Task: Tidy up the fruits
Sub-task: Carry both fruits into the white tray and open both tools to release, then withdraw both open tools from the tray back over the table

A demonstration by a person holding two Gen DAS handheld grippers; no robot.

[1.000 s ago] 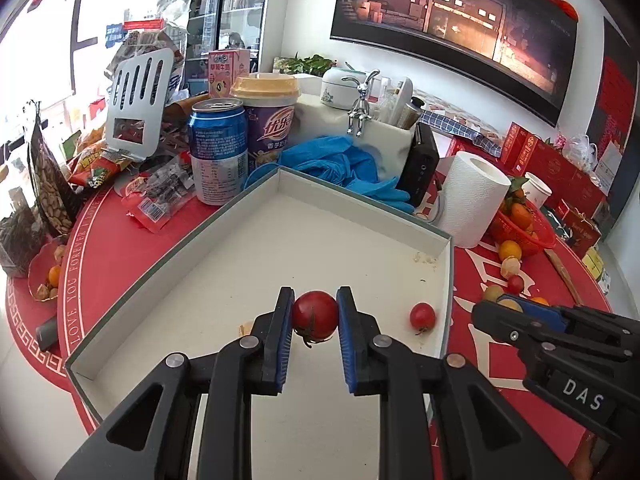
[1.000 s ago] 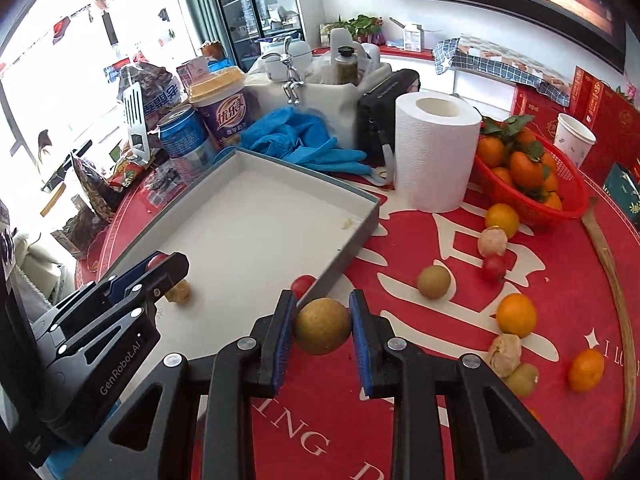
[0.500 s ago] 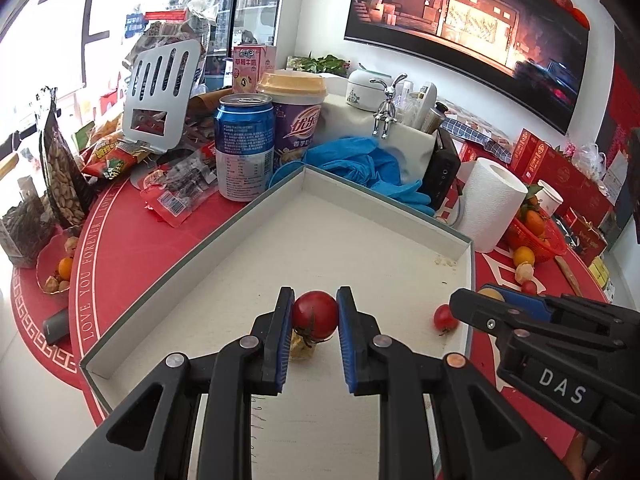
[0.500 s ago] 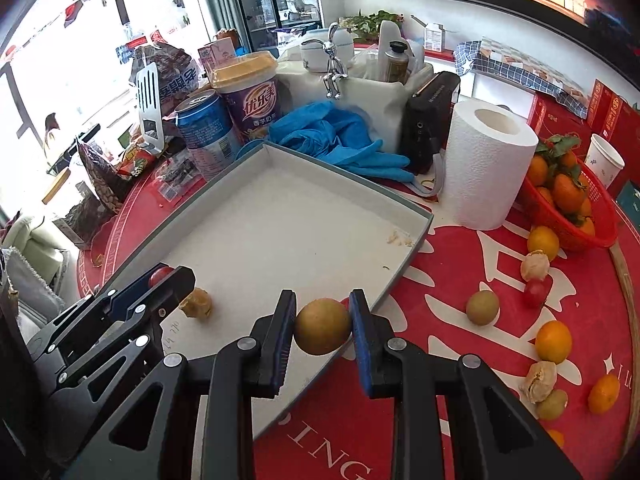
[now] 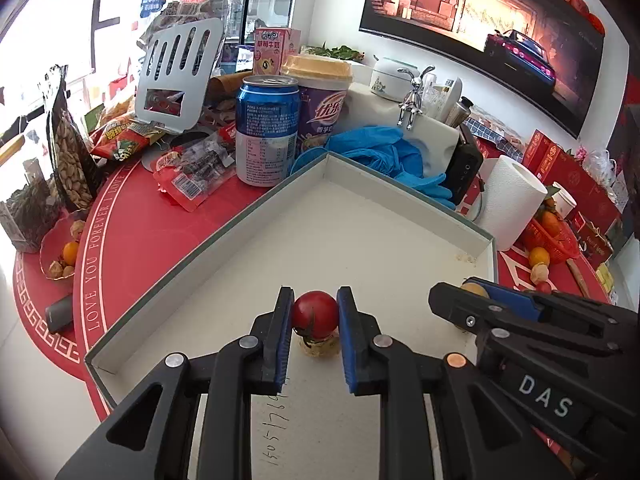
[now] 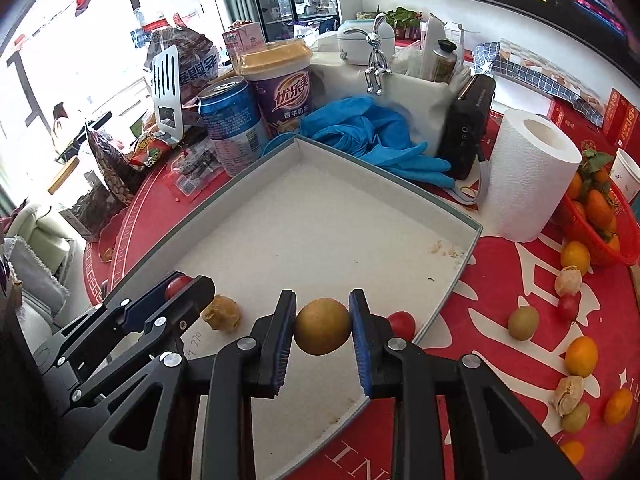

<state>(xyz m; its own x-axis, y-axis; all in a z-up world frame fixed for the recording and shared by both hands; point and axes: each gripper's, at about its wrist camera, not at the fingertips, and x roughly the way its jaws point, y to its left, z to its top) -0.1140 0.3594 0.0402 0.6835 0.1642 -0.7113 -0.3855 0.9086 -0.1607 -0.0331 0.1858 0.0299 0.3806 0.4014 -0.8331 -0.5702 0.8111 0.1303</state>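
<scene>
My left gripper [image 5: 314, 314] is shut on a red cherry tomato [image 5: 315, 313], held just above a husked yellow fruit [image 5: 320, 347] that lies on the floor of the shallow white tray [image 5: 404, 184]. My right gripper [image 6: 322, 326] is shut on a round brown-yellow fruit [image 6: 322, 332] and hovers over the tray's [image 6: 448, 208] near right part. In the right wrist view the left gripper [image 6: 182, 286] is at the left with the tomato [image 6: 176, 285], beside the husked fruit [image 6: 222, 313]. A second cherry tomato [image 6: 402, 323] lies by the tray's right wall.
Loose fruits lie on the red tablecloth right of the tray, among them an orange [image 6: 581, 356] and a green fruit [image 6: 523, 322]. A red basket of oranges [image 6: 600, 216], a paper towel roll [image 6: 528, 180], a blue can [image 6: 234, 128], a purple cup [image 6: 286, 88] and blue gloves [image 6: 368, 132] crowd the tray's far sides.
Both grippers moved leftward over the tray with their fruits. The right gripper went from above the tablecloth to above the tray. The husked fruit now lies right under the left gripper's tomato.
</scene>
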